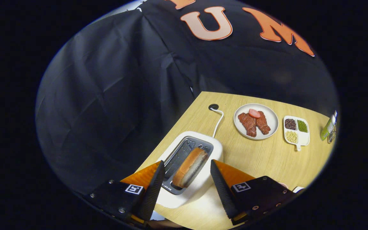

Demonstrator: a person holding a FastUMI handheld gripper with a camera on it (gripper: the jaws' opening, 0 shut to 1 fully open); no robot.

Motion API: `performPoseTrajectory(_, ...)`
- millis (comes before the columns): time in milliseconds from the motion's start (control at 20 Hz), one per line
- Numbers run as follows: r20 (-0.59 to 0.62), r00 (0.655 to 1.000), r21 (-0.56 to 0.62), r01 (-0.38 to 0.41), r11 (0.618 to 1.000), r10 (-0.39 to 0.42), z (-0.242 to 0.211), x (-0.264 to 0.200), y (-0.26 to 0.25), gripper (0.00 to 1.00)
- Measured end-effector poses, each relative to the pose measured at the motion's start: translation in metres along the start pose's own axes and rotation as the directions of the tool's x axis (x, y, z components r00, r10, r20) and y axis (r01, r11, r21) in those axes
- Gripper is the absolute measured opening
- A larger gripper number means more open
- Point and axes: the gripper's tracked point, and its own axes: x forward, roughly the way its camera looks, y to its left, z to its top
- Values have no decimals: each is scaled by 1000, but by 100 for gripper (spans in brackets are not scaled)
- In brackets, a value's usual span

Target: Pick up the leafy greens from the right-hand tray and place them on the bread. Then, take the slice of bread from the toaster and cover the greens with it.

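A white toaster [203,179] stands on the wooden table [260,159] just ahead of my fingers. A slice of bread [189,167] sticks up out of its right-hand slot; the left-hand slot holds nothing. My gripper [186,174] is open above the toaster, with the bread slice between the two black ribbed fingertips and apart from both. The left finger [153,188] hangs over the toaster's left edge, the right finger [220,188] over its right edge.
Beyond the toaster its white cord [218,123] runs to a black hole in the table. A white plate [272,119] with two pieces of meat and a pink slice sits farther right, then a small divided dish [303,139] of grains, then a green bottle [328,127].
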Motion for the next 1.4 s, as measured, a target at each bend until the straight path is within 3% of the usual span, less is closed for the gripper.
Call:
performPoseTrajectory(150,-24,999,8,31,999,-31,0,13,-2,83)
performPoseTrajectory(250,-42,998,28,48,998,-47,-2,19,-6,76)
performPoseTrajectory(550,-49,999,-14,7,1000,-7,-8,22,-1,42)
performPoseTrajectory(700,-13,1000,-12,3,1000,-3,-4,11,-7,14)
performPoseTrajectory(900,64,997,6,-41,999,40,7,-17,-8,9)
performPoseTrajectory(1400,211,968,10,-142,990,137,6,-99,-30,9)
